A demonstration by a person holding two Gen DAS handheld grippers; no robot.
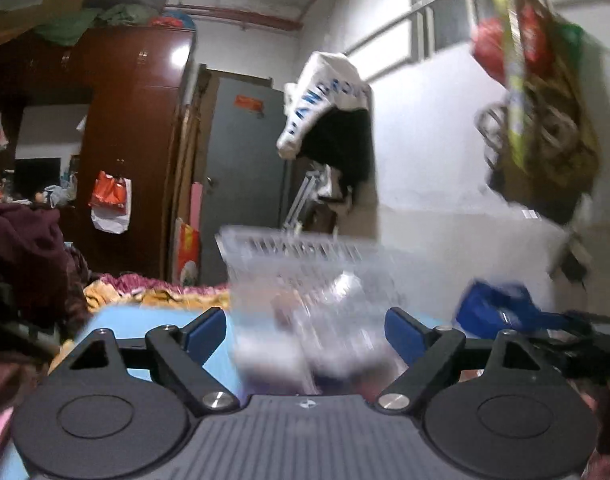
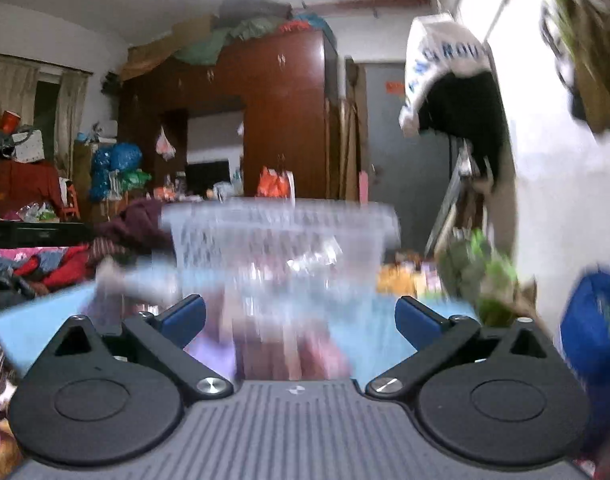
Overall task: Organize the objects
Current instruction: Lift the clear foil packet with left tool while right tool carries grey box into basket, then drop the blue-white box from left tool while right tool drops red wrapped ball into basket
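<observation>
Apparently early: both left tool (image 1: 307, 326) and right tool (image 2: 301, 316) spread, ungrasping; clear slotted plastic basket (image 1: 301, 264) on light-blue counter (image 1: 117, 320), contents blurred.

The clear slotted plastic basket (image 1: 305, 264) looks thin and glossy, though blurred. The left gripper (image 1: 306, 330) and right gripper (image 2: 301, 320) have matt black plastic arms, shiny metal pivot screws and smooth blue pads (image 1: 207, 330). The reddish-brown wooden wardrobe (image 1: 141, 120) has a polished, reflective finish. The light-blue surface (image 1: 145, 322) looks smooth and matt.
</observation>
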